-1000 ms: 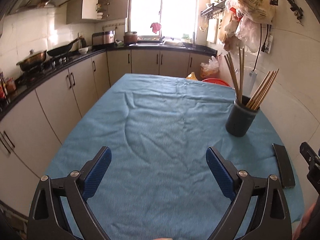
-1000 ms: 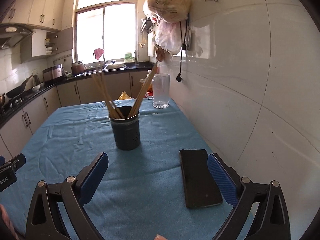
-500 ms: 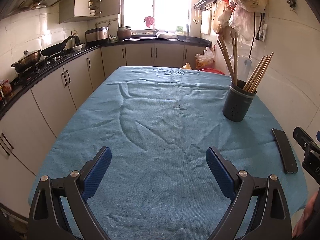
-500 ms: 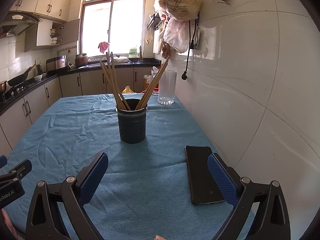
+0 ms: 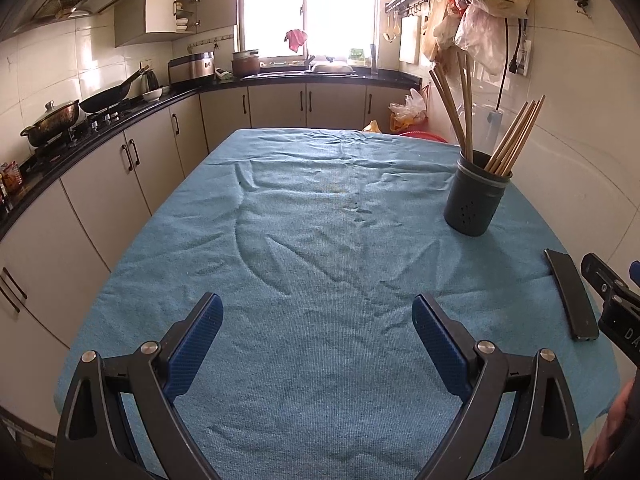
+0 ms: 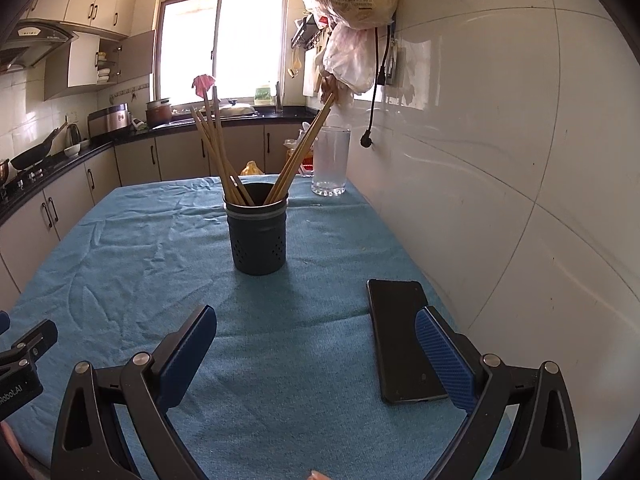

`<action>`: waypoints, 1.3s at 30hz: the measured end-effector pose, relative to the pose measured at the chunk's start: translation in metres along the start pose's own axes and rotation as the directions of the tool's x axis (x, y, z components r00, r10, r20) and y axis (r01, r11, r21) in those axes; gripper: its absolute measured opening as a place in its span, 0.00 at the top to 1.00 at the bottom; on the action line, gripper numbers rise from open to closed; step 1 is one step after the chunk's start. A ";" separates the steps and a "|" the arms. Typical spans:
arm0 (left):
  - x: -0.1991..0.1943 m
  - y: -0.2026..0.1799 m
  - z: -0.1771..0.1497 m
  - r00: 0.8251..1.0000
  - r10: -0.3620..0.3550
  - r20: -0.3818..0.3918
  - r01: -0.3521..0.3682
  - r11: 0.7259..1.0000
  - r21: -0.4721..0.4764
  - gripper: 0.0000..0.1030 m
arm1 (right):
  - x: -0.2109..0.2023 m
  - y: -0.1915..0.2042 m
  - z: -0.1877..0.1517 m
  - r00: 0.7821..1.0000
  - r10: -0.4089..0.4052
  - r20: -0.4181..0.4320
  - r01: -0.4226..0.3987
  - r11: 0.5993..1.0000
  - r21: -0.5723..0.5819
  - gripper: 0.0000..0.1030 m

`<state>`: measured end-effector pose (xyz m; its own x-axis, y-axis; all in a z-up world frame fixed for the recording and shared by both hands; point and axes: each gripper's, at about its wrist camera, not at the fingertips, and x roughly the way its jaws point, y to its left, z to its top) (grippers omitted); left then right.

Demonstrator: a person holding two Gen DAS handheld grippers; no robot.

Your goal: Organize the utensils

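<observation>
A dark round utensil holder [image 5: 476, 200] stands upright on the blue tablecloth [image 5: 320, 240] at the right side of the table. It also shows in the right wrist view [image 6: 258, 232]. Several wooden chopsticks [image 5: 514, 140] stand in it, fanned in two bunches, and show in the right wrist view [image 6: 218, 156] too. My left gripper [image 5: 316, 344] is open and empty over the near middle of the table. My right gripper [image 6: 316, 344] is open and empty, in front of the holder and apart from it.
A black phone [image 6: 400, 336] lies flat on the cloth by my right gripper's right finger, also in the left wrist view [image 5: 570, 296]. A clear glass [image 6: 330, 162] stands at the far right corner. The tiled wall [image 6: 500, 160] runs along the right; cabinets [image 5: 100, 184] along the left.
Both grippers have drawn back and tilted, so the holder and phone sit a little farther away in view. Both stay open and empty. Nothing on the table has moved.
</observation>
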<state>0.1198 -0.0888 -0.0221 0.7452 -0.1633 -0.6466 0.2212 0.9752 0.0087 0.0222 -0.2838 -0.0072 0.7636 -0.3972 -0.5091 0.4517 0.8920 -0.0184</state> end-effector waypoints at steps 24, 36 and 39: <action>0.001 0.001 -0.005 1.000 0.000 -0.006 0.000 1.000 0.001 0.08 | 0.006 0.001 -0.004 1.000 -0.008 -0.028 0.008 1.000 -0.008 0.02; 0.002 0.001 -0.007 1.000 0.002 -0.010 -0.002 1.000 -0.003 0.08 | 0.008 0.002 -0.005 0.999 -0.008 -0.037 0.007 1.000 -0.013 0.02; 0.002 0.001 -0.007 1.000 0.001 -0.010 -0.002 1.000 -0.002 0.08 | 0.009 0.003 -0.006 0.999 -0.007 -0.041 0.007 1.000 -0.016 0.02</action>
<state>0.1170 -0.0866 -0.0288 0.7389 -0.1603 -0.6545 0.2186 0.9758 0.0079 0.0278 -0.2831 -0.0165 0.7407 -0.3945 -0.5439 0.4494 0.8926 -0.0355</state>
